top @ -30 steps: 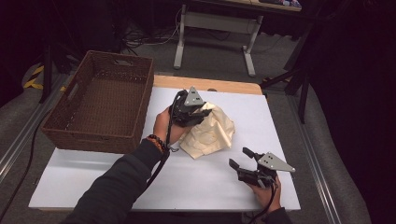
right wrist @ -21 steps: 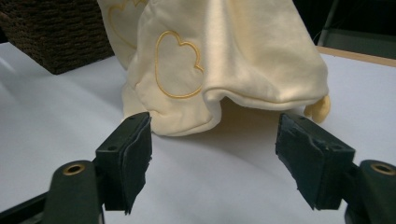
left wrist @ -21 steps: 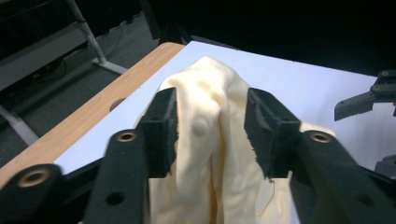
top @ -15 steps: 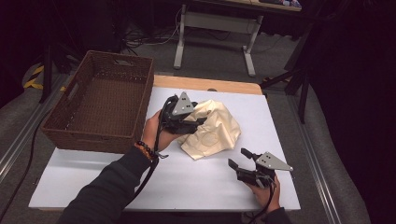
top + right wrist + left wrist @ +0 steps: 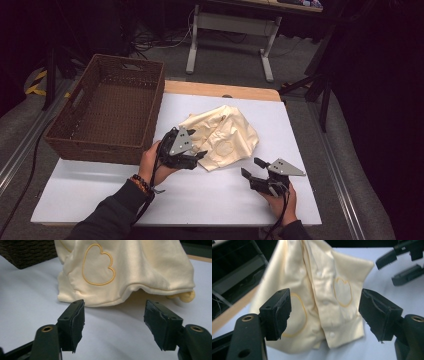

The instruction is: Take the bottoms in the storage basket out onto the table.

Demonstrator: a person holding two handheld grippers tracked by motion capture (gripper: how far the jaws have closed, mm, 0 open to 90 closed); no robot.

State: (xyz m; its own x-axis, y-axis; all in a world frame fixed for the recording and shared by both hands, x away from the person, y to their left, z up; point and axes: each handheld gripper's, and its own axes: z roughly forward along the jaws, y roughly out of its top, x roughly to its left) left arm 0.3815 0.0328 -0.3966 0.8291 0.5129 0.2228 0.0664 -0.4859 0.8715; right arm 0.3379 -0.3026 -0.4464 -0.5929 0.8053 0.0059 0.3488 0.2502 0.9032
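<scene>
Where both grippers' jaws gape — cream garment (image 5: 222, 136) just beyond, untouched.

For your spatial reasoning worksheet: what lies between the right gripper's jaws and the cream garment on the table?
Only bare white table. The right gripper view shows the open right gripper short of the cream garment, its hem just ahead, nothing between.

Pale cream shirt (image 5: 222, 135) with yellow-stitched hearts (image 5: 98, 265), white buttons (image 5: 332, 334); dark brown woven basket (image 5: 107, 107); white bench (image 5: 200, 195); black grippers, grey plates.
</scene>
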